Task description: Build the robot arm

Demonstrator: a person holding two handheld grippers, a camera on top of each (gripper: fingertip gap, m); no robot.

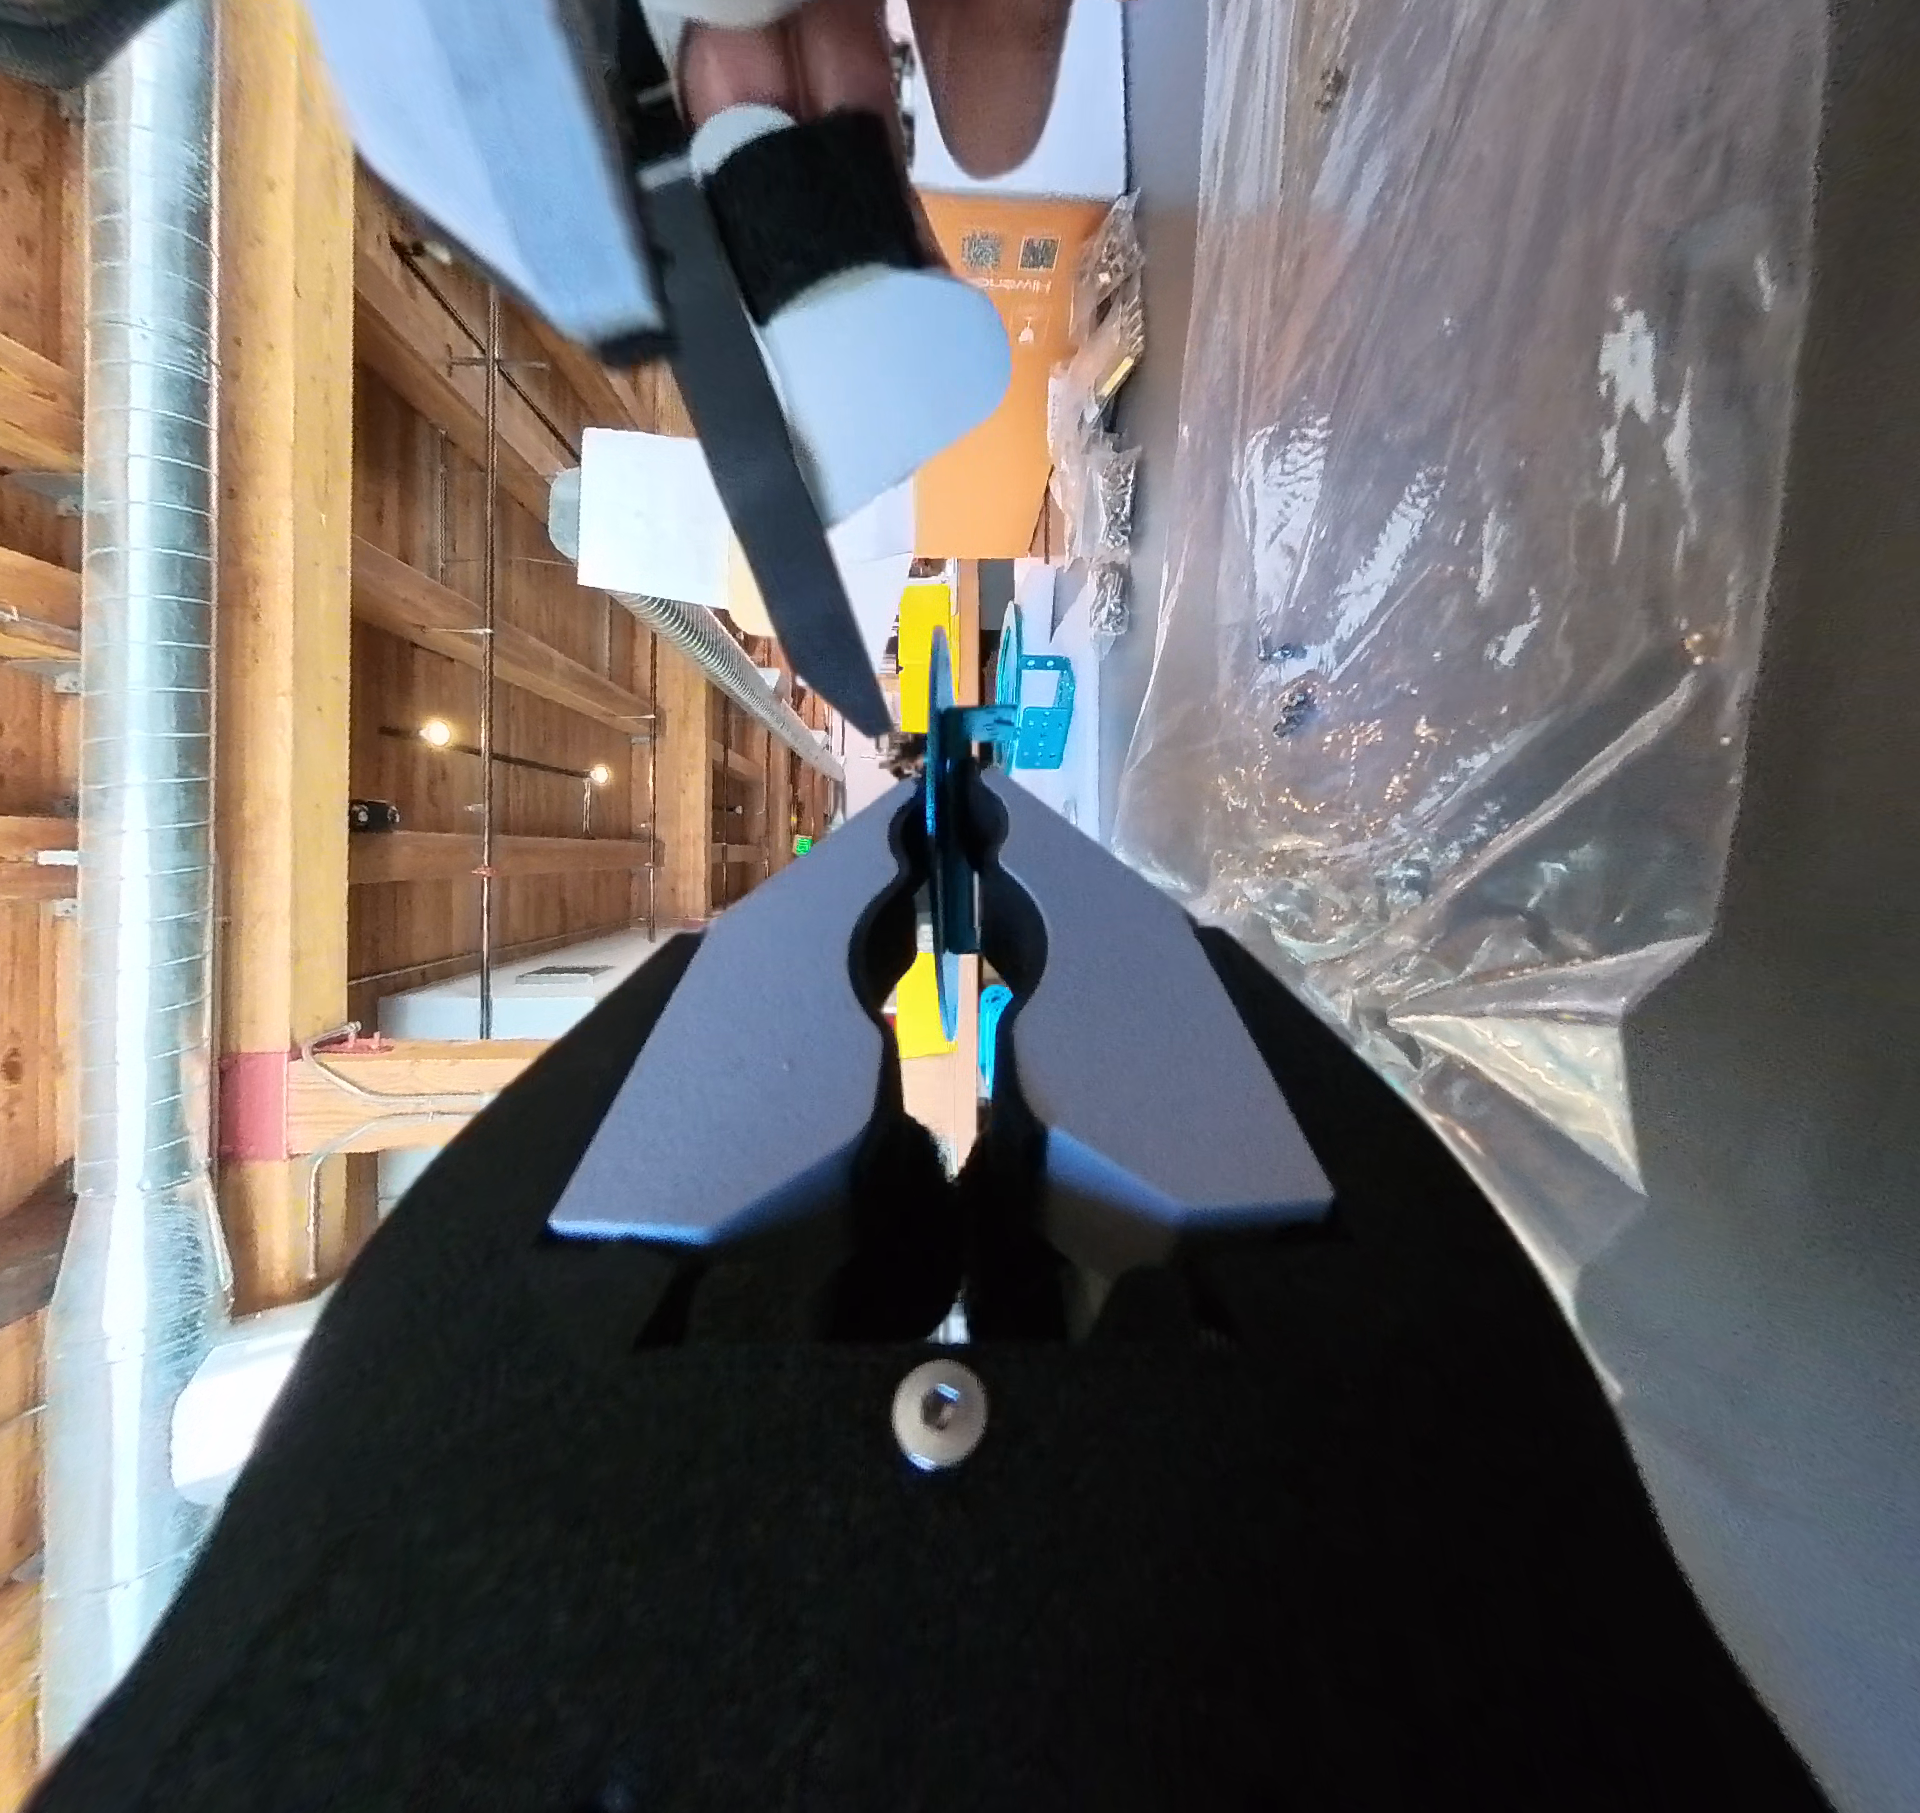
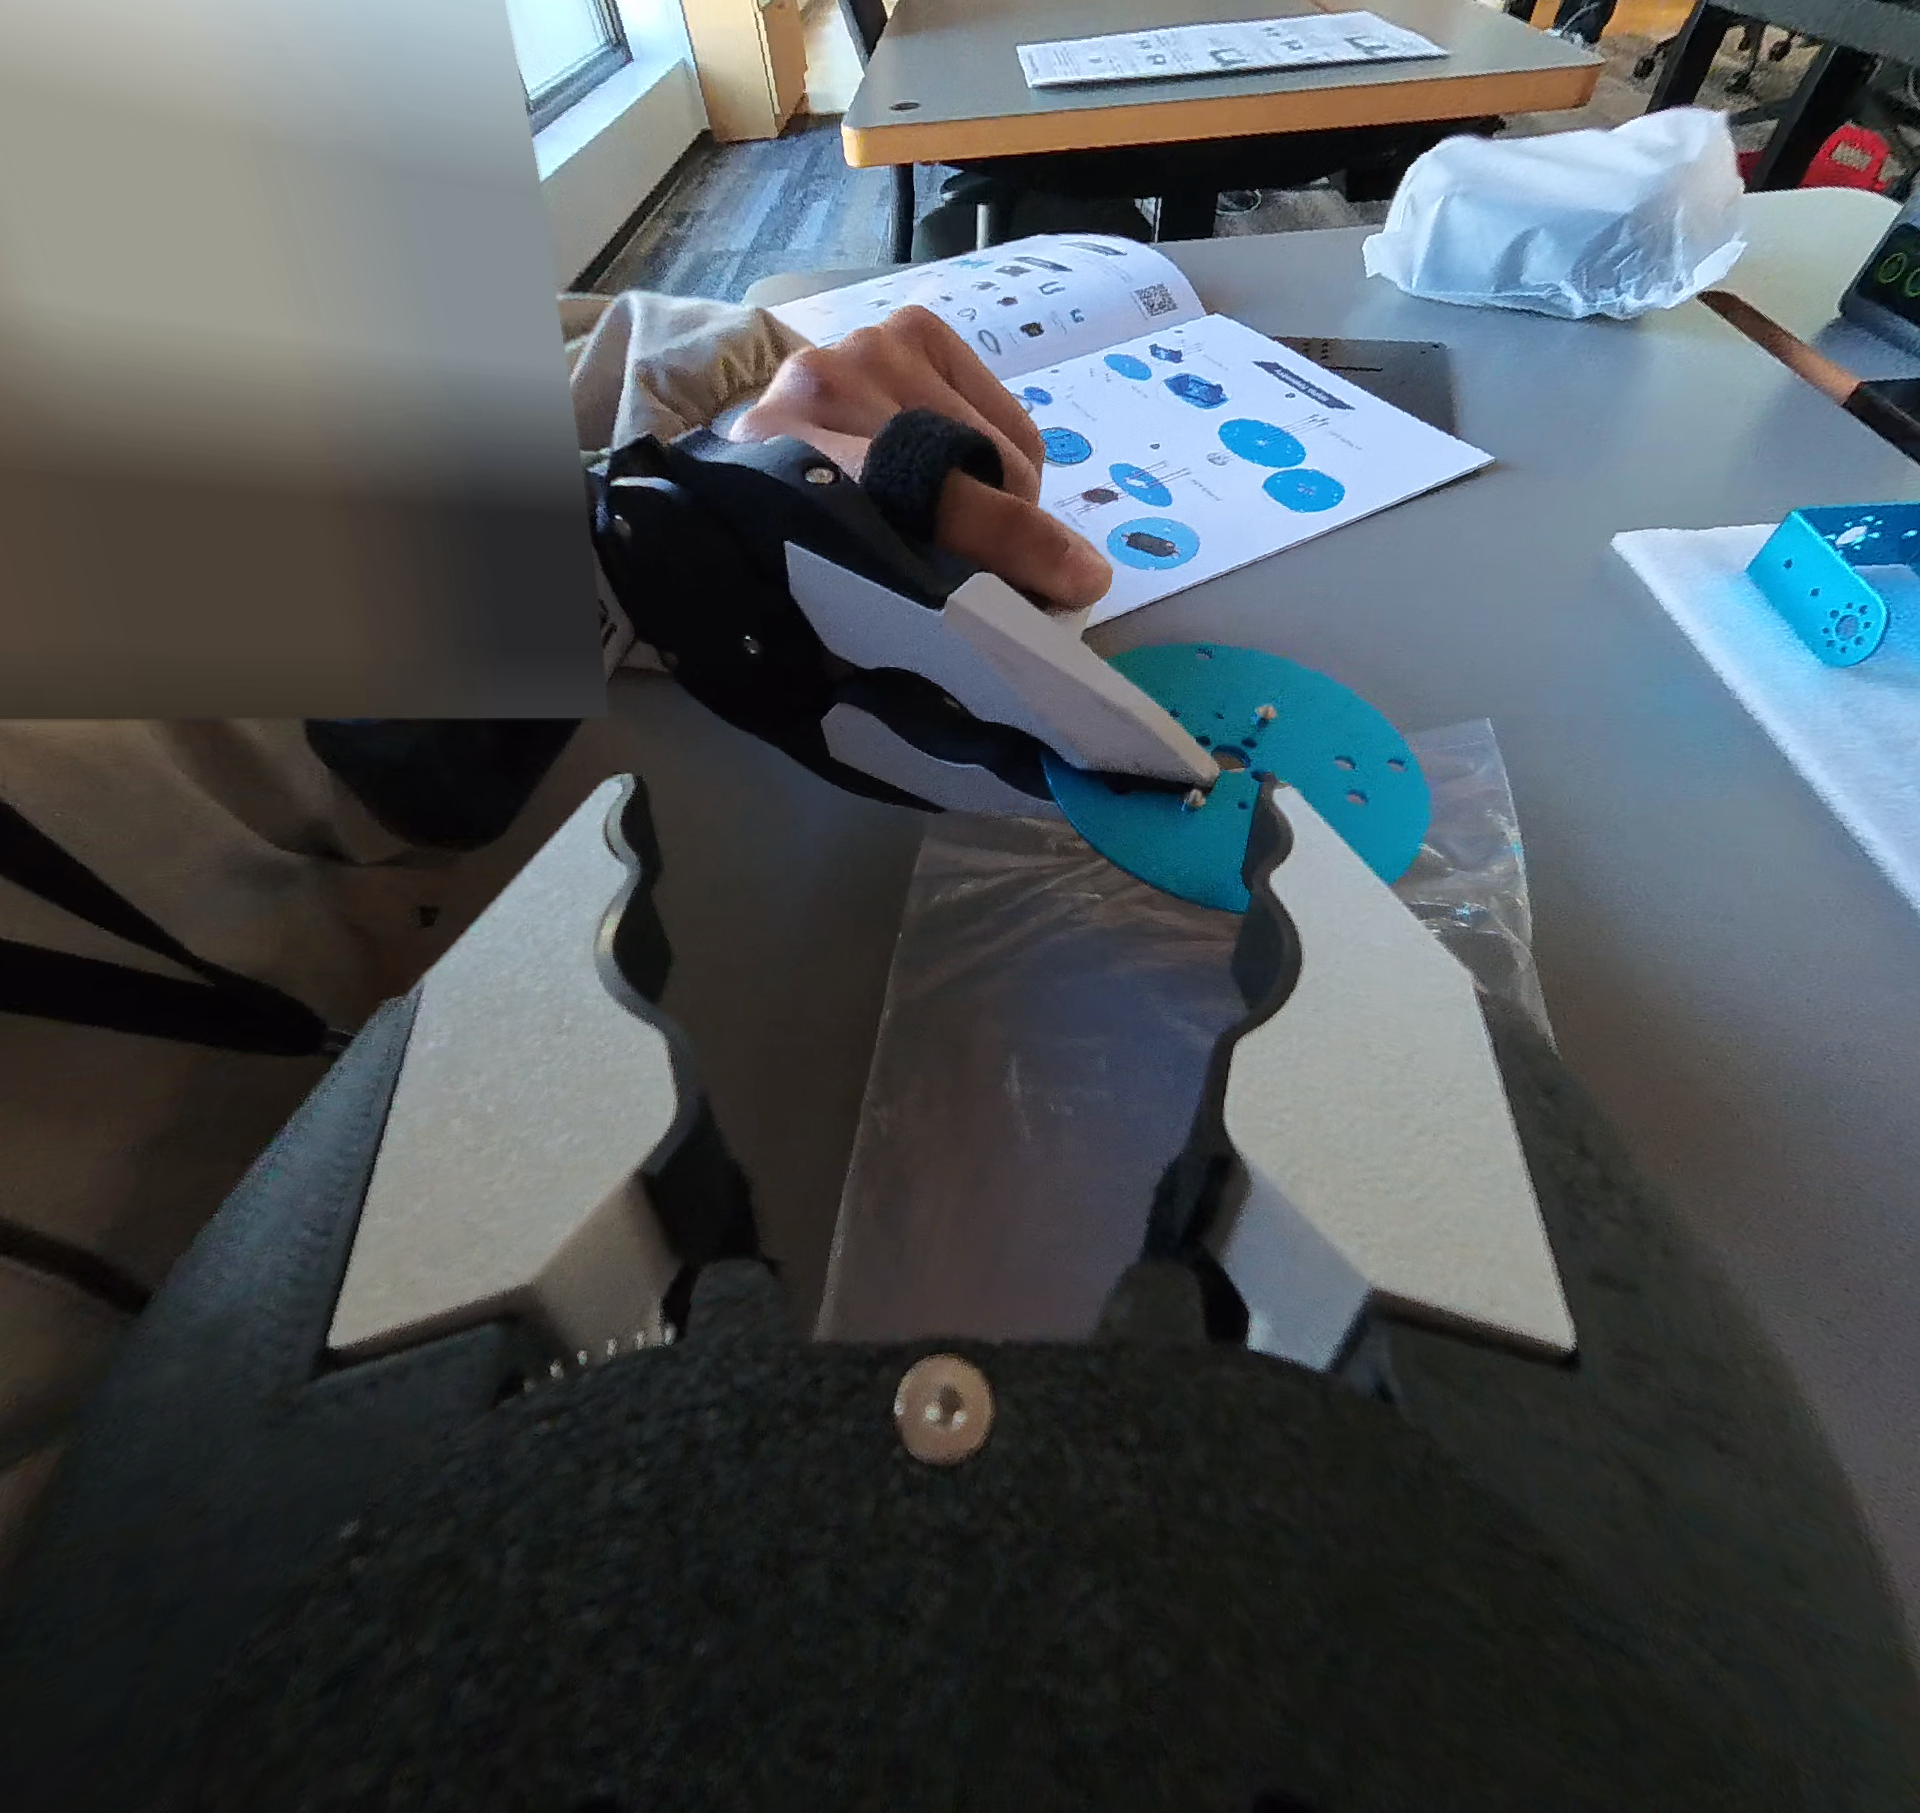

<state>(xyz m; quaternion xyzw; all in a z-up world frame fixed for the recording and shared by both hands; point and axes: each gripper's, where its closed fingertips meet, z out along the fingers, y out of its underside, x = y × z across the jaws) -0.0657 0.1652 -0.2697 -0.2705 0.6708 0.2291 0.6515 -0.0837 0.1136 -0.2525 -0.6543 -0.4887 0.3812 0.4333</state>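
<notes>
- Grey counter point(image 2: 1714, 984) carries a clear bag point(image 2: 1039, 1015), with a booklet point(image 2: 1278, 454) open behind it and a blue bracket point(image 2: 1829, 589) well apart
- Left tongs point(image 1: 951, 792) are clamped on a blue disc point(image 1: 954, 870), gripping from rim to near its centre hole
- Disc sits over the bag's far end; whether it rests there cannot be told
- Right tongs point(image 2: 951, 807) stand wide apart and empty above the bag, one fingertip just beside the disc's near rim
- Bare counter lies between bag and bracket; the counter's near edge is hidden
</notes>
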